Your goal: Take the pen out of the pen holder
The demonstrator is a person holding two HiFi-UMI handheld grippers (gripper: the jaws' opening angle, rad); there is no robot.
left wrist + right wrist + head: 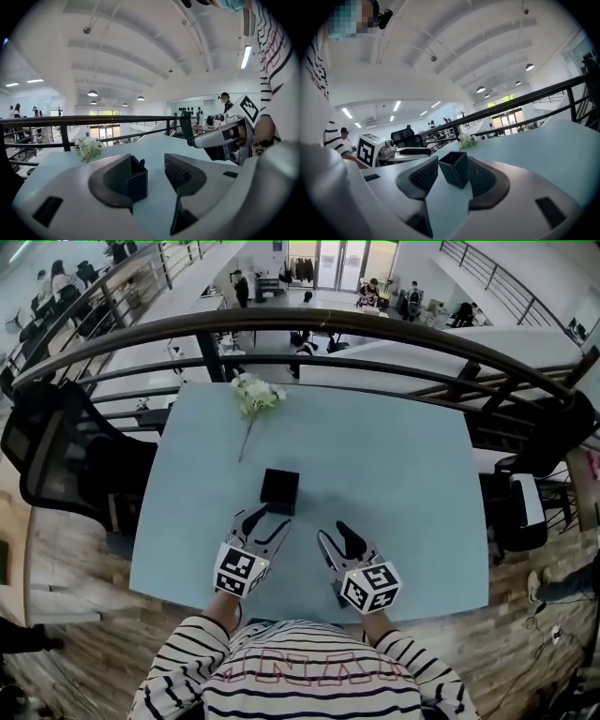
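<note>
A black square pen holder (279, 491) stands upright in the middle of the light blue table (403, 484). In the left gripper view the pen holder (138, 183) shows a dark pen tip (142, 163) poking just above its rim. My left gripper (264, 521) is open, just in front of the holder on its left. My right gripper (336, 538) is also open, a little nearer me and to the holder's right. In the right gripper view the holder (454, 168) appears between the open jaws, farther off and untouched. Both grippers hold nothing.
A white flower sprig (255, 395) lies at the table's far edge. A dark curved railing (309, 324) runs behind the table. A black office chair (66, 456) stands at the left, another chair (520, 507) at the right.
</note>
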